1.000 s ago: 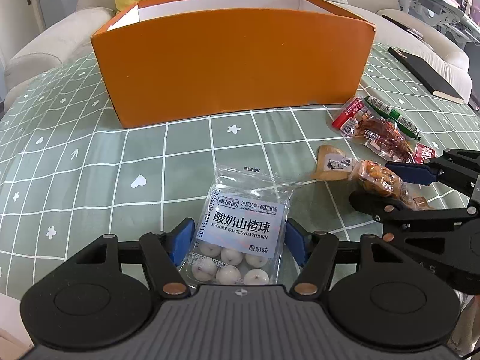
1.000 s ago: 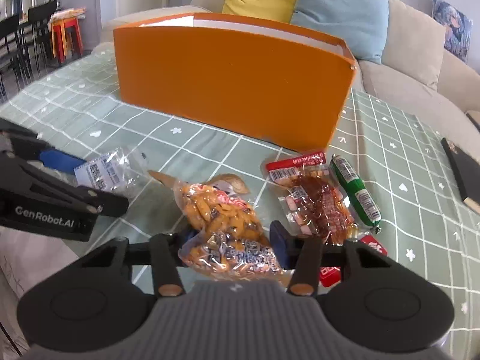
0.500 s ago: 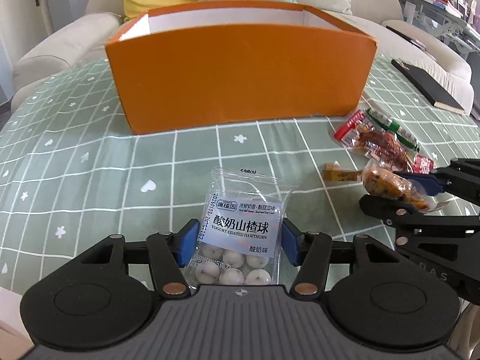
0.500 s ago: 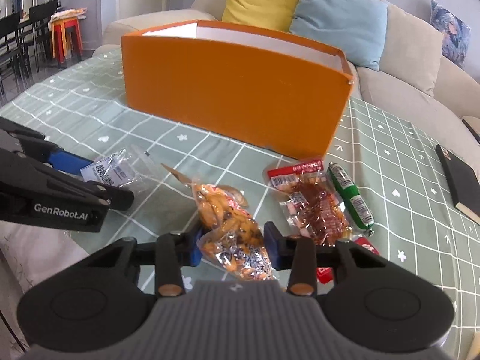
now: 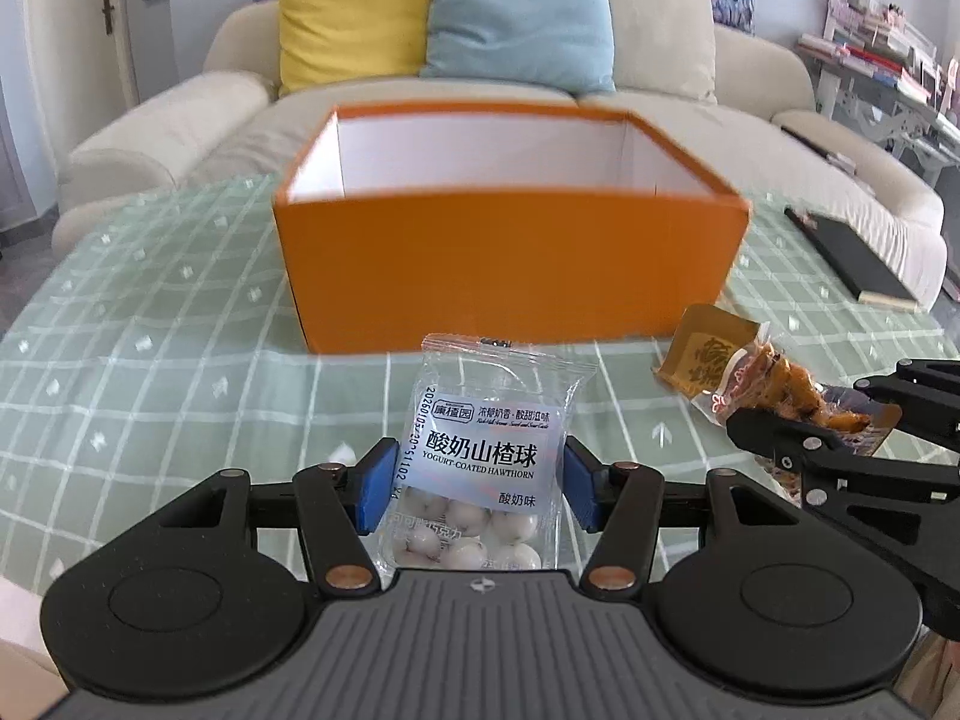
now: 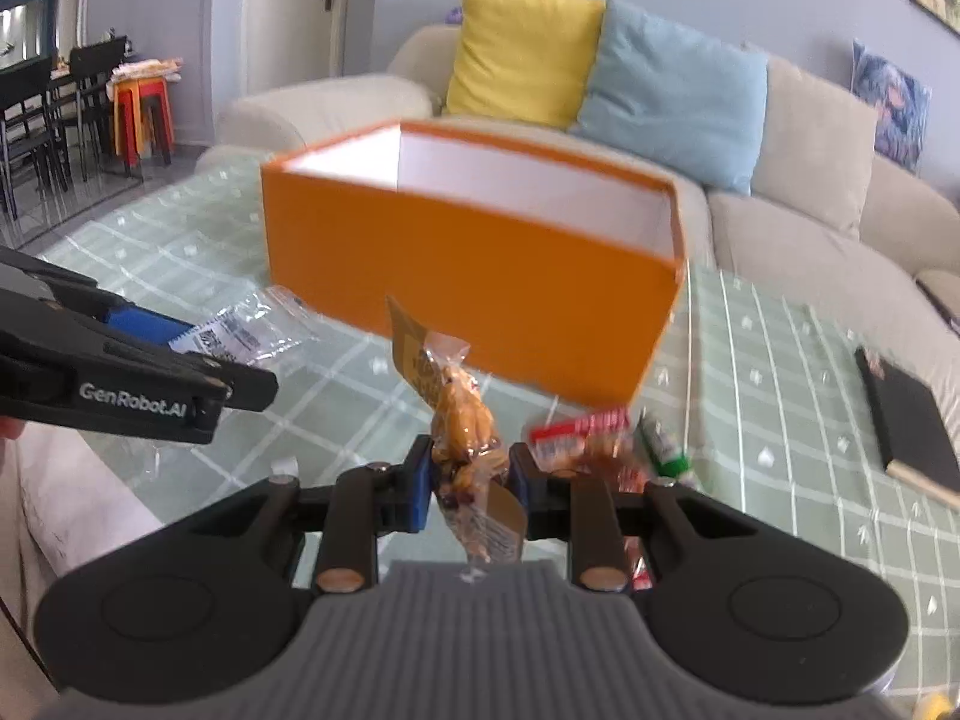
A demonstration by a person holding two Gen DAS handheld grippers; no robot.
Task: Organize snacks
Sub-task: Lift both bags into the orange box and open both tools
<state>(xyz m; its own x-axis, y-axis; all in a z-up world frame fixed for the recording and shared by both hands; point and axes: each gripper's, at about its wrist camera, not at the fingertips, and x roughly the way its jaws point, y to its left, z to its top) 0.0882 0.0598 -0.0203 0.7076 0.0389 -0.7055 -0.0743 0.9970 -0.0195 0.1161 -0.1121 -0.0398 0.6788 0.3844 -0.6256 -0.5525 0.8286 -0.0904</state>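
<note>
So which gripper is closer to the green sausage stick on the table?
Right. The right gripper, shut on the orange snack packet, is just left of the green sausage stick. The left gripper, holding the clear hawthorn-ball bag, is farther left.

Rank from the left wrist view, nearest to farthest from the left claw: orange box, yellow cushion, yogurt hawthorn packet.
1. yogurt hawthorn packet: clamped in the left claw, centre.
2. orange box: straight ahead on the green checked tablecloth.
3. yellow cushion: on the sofa behind the box, upper left of centre.
</note>
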